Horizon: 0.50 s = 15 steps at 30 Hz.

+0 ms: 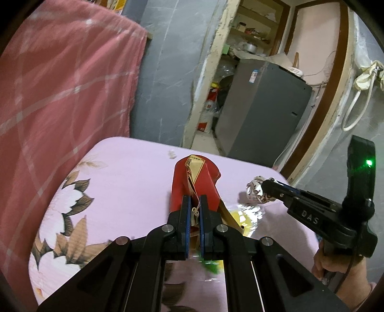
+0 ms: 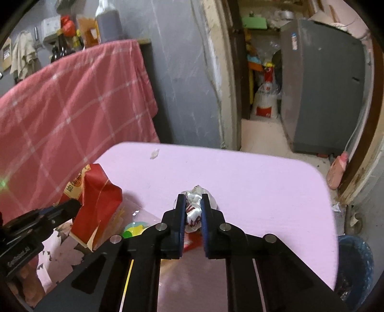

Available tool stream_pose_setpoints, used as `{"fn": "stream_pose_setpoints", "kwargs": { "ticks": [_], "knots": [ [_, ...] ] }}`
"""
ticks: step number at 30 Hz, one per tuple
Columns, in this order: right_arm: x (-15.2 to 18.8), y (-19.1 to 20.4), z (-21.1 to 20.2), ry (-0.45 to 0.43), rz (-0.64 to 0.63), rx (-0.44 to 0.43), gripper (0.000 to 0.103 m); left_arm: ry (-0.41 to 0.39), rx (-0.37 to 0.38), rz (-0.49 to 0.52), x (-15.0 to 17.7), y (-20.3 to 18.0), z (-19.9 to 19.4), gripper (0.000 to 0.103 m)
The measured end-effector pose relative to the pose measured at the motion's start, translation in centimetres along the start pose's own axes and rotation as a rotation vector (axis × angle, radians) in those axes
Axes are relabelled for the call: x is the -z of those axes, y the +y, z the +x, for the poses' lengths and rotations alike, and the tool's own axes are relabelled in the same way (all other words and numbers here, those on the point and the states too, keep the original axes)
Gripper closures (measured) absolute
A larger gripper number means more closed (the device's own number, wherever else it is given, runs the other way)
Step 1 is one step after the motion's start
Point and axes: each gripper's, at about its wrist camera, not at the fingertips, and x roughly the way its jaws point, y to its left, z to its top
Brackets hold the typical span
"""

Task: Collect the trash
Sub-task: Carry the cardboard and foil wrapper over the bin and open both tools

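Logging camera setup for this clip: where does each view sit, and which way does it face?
Left wrist: on the left gripper, looking down over the pink table; jaws pinch the red bag; a hand shows at right.
Right wrist: on the right gripper, same direction; jaws grip the crumpled wrapper.
Shared: table, bag, wrapper, grey cabinet, each other's gripper.

A table (image 2: 252, 172) with a pink cover stands near a grey wall (image 2: 182, 72). The cover has a big flower print (image 1: 72, 199) on one side. A red checked cloth (image 1: 60, 91) hangs beside the table. Bottles (image 2: 105, 21) stand up high behind the cloth. Past a worn, pale door frame (image 1: 211, 72) is a grey fridge (image 1: 261, 112). Shelves (image 1: 254, 31) hold pots and jars. The floor (image 2: 261, 134) in there is pale.
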Motion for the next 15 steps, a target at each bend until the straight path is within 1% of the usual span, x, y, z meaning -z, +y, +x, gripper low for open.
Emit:
{"fn": "stream_pose_setpoints", "kwargs": {
  "ticks": [4, 7, 12, 15],
  "knots": [
    [0.3, -1.7, -3.4, -0.075, 0.014, 0.023, 0.094, -0.026, 0.03, 0.031, -0.1, -2.9, -0.3, 0.099],
    [0.8, -3.1, -6.0, -0.126, 0.018, 0.061, 0.094, -0.037, 0.06, 0.055, 0.0, -5.5, -0.3, 0.099],
    [2.3, -6.4, -10.7, -0.204, 0.028, 0.154, 0.094, -0.053, 0.131, 0.101, 0.9, -10.6, 0.0, 0.099],
    [3.5, -8.3, -13.0, -0.245, 0.037, 0.214, 0.094, -0.06, 0.175, 0.132, 1.7, -14.4, 0.5, 0.099]
  ]
}}
